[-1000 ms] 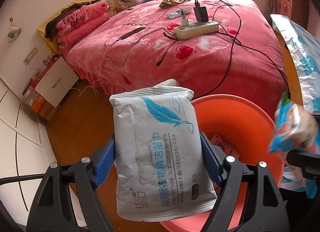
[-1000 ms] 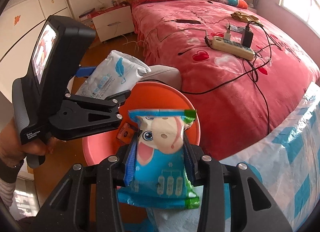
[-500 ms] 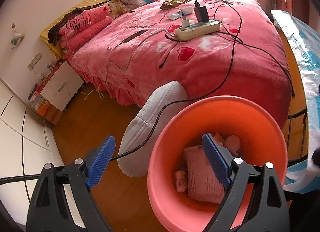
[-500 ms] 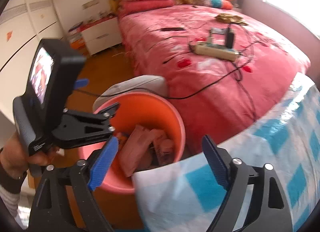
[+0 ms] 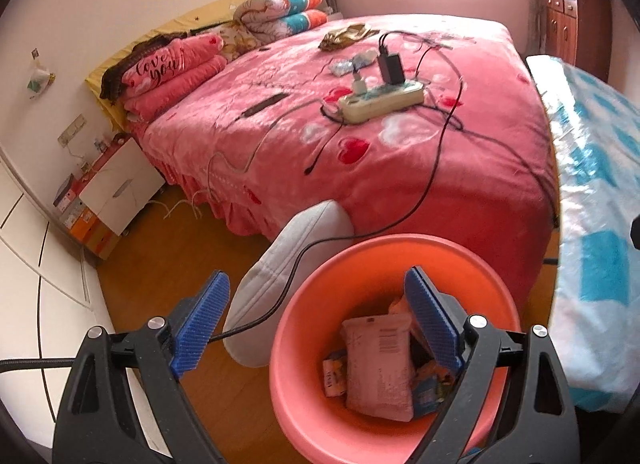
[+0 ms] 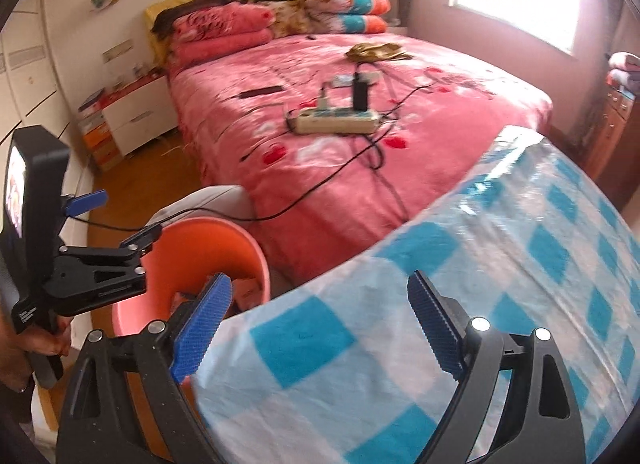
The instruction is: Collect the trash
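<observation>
**Both grippers empty over the trash bucket**

Your left gripper point(image 5: 316, 324) has its jaws spread wide with nothing between the blue pads point(image 5: 200, 324); they have just been opening. It hangs above the orange bucket point(image 5: 496, 288), which stands on the wooden floor point(image 5: 160, 264) at the foot corner of the bed point(image 5: 400, 168), touching a grey cushion point(image 5: 280, 264) on its left side. Inside the bucket, the white wipes pack point(image 5: 378, 364) lies face down on top of other wrappers, with a blue snack wrapper point(image 5: 430, 384) showing just beside its right edge.

Your right gripper point(image 6: 320, 328) is also spread wide and holds nothing; its jaws have just been opening too. It points over the near edge of a table with a blue-and-white checked plastic cover point(image 6: 460, 304), the bucket point(image 6: 200, 248) just beside that table's left edge. Your hand point(image 6: 24, 348) grips the left gripper's point(image 6: 116, 220) handle at the left side of that view.

On the bed's pink blanket lie a power strip point(image 5: 380, 104) with chargers plugged in and loose black cables point(image 5: 436, 168).
</observation>
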The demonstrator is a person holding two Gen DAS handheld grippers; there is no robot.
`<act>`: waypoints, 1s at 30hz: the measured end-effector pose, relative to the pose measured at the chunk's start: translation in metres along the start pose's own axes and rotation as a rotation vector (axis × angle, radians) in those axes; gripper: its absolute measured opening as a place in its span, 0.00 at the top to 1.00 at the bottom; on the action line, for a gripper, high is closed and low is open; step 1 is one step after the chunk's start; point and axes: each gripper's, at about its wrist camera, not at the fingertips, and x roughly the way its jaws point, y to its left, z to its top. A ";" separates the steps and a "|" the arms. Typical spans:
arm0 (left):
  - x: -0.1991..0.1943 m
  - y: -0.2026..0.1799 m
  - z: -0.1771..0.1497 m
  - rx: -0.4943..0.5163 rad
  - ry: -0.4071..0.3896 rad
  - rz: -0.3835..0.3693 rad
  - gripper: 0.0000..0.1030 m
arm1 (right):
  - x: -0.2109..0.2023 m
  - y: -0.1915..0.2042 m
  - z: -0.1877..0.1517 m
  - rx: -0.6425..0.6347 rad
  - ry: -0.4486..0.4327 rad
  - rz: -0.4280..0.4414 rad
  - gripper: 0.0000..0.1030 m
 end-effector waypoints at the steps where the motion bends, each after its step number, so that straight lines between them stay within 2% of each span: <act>1: -0.004 -0.003 0.002 -0.002 -0.012 0.001 0.13 | -0.002 -0.003 0.000 0.004 -0.006 -0.008 0.14; 16: -0.061 -0.034 0.029 0.008 -0.159 -0.084 0.11 | -0.066 -0.054 -0.013 0.095 -0.129 -0.139 0.12; 19: -0.075 -0.044 0.035 0.008 -0.197 -0.114 0.06 | -0.079 -0.064 -0.016 0.113 -0.148 -0.163 0.12; 30: -0.123 -0.081 0.052 0.026 -0.308 -0.198 0.04 | -0.124 -0.104 -0.043 0.207 -0.211 -0.244 0.10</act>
